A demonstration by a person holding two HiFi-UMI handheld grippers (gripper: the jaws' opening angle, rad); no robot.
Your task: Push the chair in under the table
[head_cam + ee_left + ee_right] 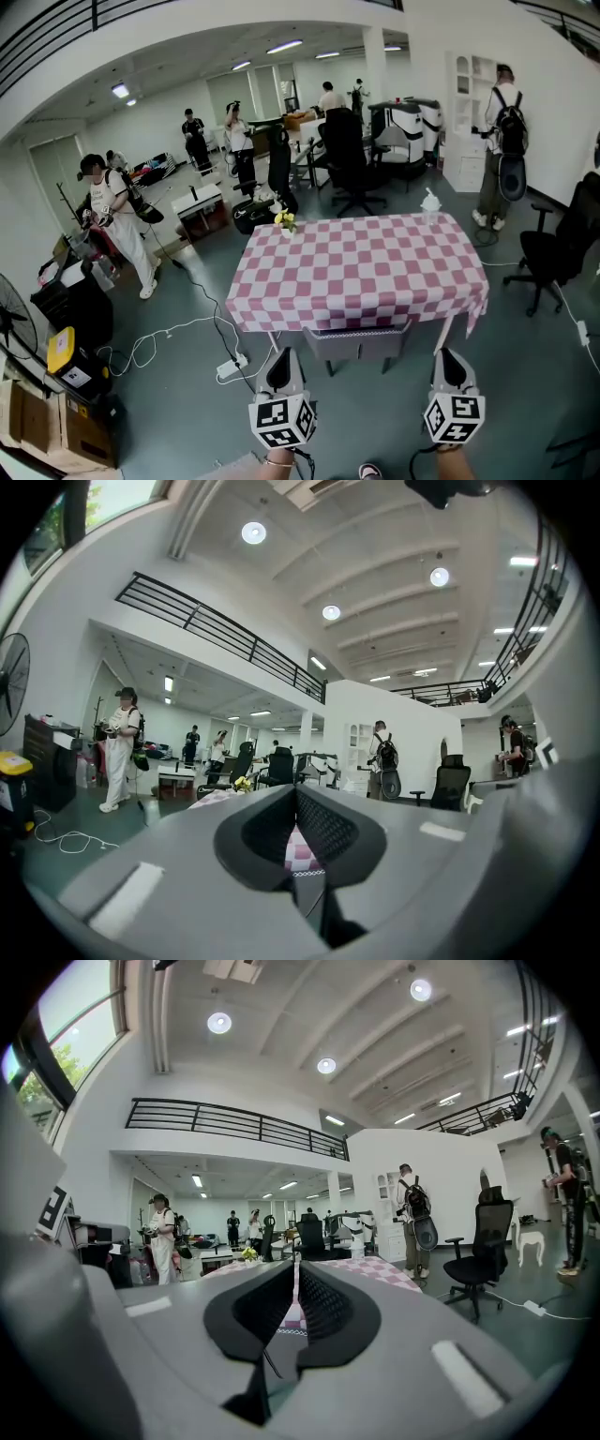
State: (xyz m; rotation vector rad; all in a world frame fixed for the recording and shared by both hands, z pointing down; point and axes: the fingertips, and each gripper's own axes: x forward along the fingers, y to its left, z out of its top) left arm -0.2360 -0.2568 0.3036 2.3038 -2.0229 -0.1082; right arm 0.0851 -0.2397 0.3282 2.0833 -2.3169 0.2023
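A table with a pink-and-white checked cloth [361, 267] stands in the middle of the head view. A grey chair [361, 341] sits at its near edge, its back just showing below the cloth's hem. My left gripper [283, 356] is short of the table's near left corner, jaws shut and empty, apart from the chair. My right gripper [453, 356] is near the table's right front leg, also shut with nothing in it. In the left gripper view, the left gripper [295, 789] points level at the cloth [302, 850]. The right gripper [296, 1265] faces the same cloth [370, 1269].
Yellow flowers [285, 220] and a white object [430, 202] stand on the table's far edge. A cable and power strip [230, 367] lie on the floor at left. Black office chairs [553, 253] stand right and behind. Several people stand around the room.
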